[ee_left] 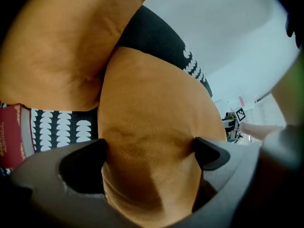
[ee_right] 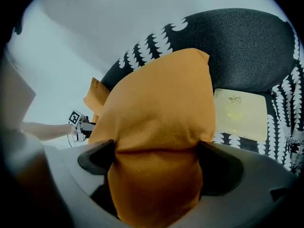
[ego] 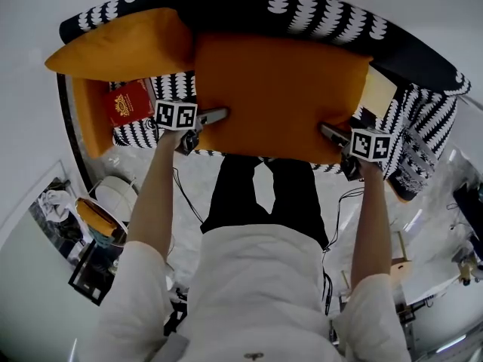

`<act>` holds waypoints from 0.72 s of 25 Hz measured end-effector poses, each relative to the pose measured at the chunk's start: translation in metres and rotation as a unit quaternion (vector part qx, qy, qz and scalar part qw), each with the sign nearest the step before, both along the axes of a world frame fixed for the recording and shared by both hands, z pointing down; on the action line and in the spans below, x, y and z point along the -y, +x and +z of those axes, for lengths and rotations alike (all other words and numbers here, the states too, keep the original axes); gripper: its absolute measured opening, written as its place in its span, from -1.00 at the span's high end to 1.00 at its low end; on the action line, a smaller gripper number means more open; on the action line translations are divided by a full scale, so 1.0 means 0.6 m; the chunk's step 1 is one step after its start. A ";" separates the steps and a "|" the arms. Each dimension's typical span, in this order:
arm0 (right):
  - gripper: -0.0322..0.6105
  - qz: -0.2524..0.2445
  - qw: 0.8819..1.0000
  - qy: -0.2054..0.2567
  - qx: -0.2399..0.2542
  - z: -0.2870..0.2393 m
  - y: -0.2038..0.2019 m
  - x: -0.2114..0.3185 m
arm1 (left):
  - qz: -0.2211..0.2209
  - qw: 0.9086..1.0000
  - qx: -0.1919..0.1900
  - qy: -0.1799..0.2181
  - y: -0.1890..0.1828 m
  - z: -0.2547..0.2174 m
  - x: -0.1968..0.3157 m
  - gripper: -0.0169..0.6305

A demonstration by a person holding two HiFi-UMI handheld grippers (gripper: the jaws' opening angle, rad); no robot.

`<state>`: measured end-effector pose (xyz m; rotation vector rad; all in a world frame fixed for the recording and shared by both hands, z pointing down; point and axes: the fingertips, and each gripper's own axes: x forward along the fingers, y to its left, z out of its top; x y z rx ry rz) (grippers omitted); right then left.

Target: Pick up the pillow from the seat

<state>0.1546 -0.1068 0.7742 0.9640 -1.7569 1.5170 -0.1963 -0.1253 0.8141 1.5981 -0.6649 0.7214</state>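
Observation:
A large orange pillow (ego: 279, 89) stands on the seat of a black chair with white leaf print (ego: 324, 13) and leans on its back. My left gripper (ego: 215, 118) is at the pillow's lower left edge and my right gripper (ego: 326, 132) at its lower right edge. In the left gripper view the pillow (ee_left: 152, 122) fills the gap of the left gripper (ee_left: 149, 153), whose jaws are spread wide, and the fabric touches both pads. The right gripper view shows the same: the pillow (ee_right: 161, 103) sits deep in the wide-spread right gripper (ee_right: 156, 156).
A second orange pillow (ego: 121, 47) leans on the left armrest, with a red book (ego: 130, 102) on the seat below it. A pale yellow box (ego: 377, 90) lies on the seat's right side. Cables and small items lie on the marble floor (ego: 189, 179).

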 end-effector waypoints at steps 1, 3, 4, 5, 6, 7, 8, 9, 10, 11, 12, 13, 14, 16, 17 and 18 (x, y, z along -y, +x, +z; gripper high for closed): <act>-0.65 0.000 1.000 -0.003 0.000 0.004 -0.001 -0.001 | 0.002 1.000 -0.003 0.000 0.001 0.002 0.000 -0.86; -0.65 0.000 1.000 -0.010 0.000 0.010 -0.003 -0.002 | 0.006 1.000 -0.007 0.002 0.004 0.004 0.001 -0.86; -0.65 -0.002 1.000 -0.014 0.001 0.012 -0.004 -0.003 | 0.007 1.000 -0.007 0.002 0.004 0.005 0.001 -0.86; -0.65 -0.003 1.000 -0.017 0.003 0.013 -0.004 -0.004 | 0.007 1.000 -0.006 0.003 0.004 0.005 0.000 -0.86; -0.65 -0.005 1.000 -0.019 0.006 0.014 -0.005 -0.005 | 0.007 1.000 -0.004 0.004 0.004 0.005 0.000 -0.86; -0.65 -0.007 1.000 -0.019 0.009 0.014 -0.006 -0.005 | 0.006 1.000 -0.003 0.008 0.004 0.004 -0.001 -0.86; -0.65 -0.008 1.000 -0.015 0.012 0.013 -0.007 -0.006 | 0.005 1.000 -0.001 0.012 0.004 0.003 -0.002 -0.86; -0.65 -0.009 1.000 -0.011 0.014 0.012 -0.008 -0.008 | 0.005 1.000 0.001 0.016 0.004 0.002 -0.004 -0.86; -0.65 -0.011 1.000 -0.007 0.014 0.011 -0.008 -0.010 | 0.008 1.000 0.004 0.019 0.004 0.002 -0.007 -0.86; -0.65 -0.015 1.000 -0.006 0.013 0.011 -0.008 -0.013 | 0.013 1.000 0.007 0.018 0.005 0.004 -0.010 -0.86; -0.65 -0.019 1.000 -0.008 0.010 0.012 -0.008 -0.015 | 0.020 1.000 0.009 0.013 0.007 0.006 -0.013 -0.86; -0.65 -0.023 1.000 -0.010 0.008 0.012 -0.008 -0.016 | 0.025 1.000 0.011 0.008 0.008 0.008 -0.015 -0.86; -0.65 -0.024 1.000 -0.011 0.006 0.012 -0.008 -0.016 | 0.029 0.999 0.013 0.004 0.008 0.008 -0.014 -0.86; -0.65 -0.023 1.000 -0.016 0.004 0.011 -0.007 -0.016 | 0.029 0.999 0.015 0.000 0.006 0.005 -0.013 -0.86; -0.64 -0.024 1.000 -0.020 0.003 0.010 -0.008 -0.016 | 0.027 1.000 0.015 0.000 0.005 0.004 -0.012 -0.85; -0.64 -0.026 0.999 -0.025 0.000 0.009 -0.008 -0.017 | 0.026 1.000 0.016 0.000 0.005 0.001 -0.011 -0.85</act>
